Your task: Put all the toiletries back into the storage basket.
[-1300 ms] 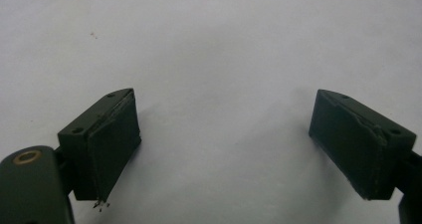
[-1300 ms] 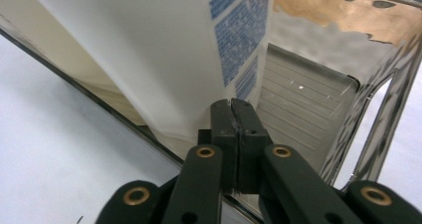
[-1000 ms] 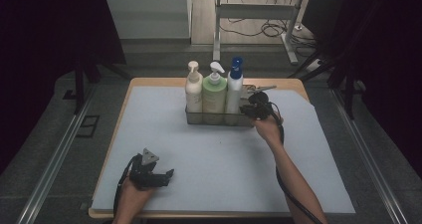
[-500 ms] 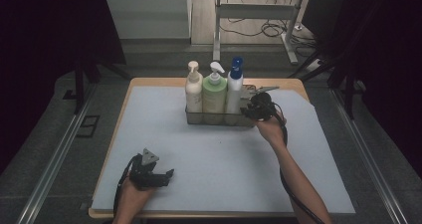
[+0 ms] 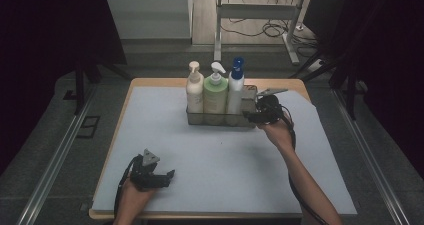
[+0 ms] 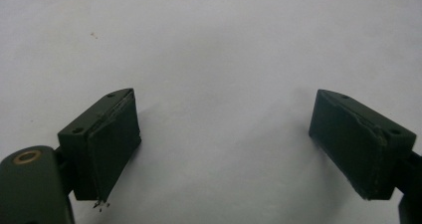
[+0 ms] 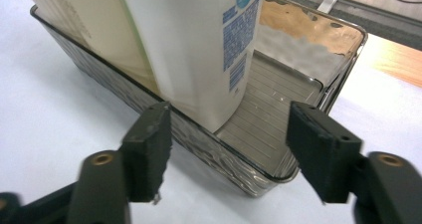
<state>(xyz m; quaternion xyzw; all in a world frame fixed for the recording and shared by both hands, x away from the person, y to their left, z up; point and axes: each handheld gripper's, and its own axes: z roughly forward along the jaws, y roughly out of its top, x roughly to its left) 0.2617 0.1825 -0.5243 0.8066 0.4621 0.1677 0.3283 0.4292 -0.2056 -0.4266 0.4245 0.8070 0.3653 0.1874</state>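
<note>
High view: three bottles stand upright in a clear tray (image 5: 220, 119) at twelve o'clock on the table. The right gripper (image 5: 250, 116) sits at the tray's three o'clock end, nearest the blue-capped bottle (image 5: 235, 92); its jaws have just been opening, roughly half apart, pressing nothing, astride the tray corner. The left gripper (image 5: 167, 175) rests wide open and empty at seven o'clock.

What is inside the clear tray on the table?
The tray holds three upright bottles: cream, green and a white one with a blue cap. Its right end is bare; the bottles hide the floor beneath them.
</note>
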